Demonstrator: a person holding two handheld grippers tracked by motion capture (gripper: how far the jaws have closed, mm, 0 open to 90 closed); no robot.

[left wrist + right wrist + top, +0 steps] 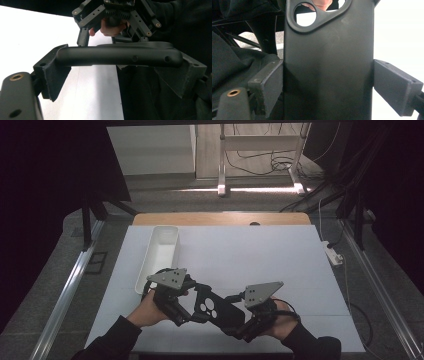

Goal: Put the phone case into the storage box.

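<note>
Two grippers on one black phone case [216,307], held up just over the white table cover [280,270] near the front edge. Going left to right: white bin [160,255] at the far left, then the left gripper [192,316] clamping the case across its camera-cutout end, then the right gripper [328,82] squeezing the long sides at the other end. Looks light, thin and bendy, kinda slick matte plastic, so I'd grab the rims, not the flat back, or it'll flex and pop out.
</note>
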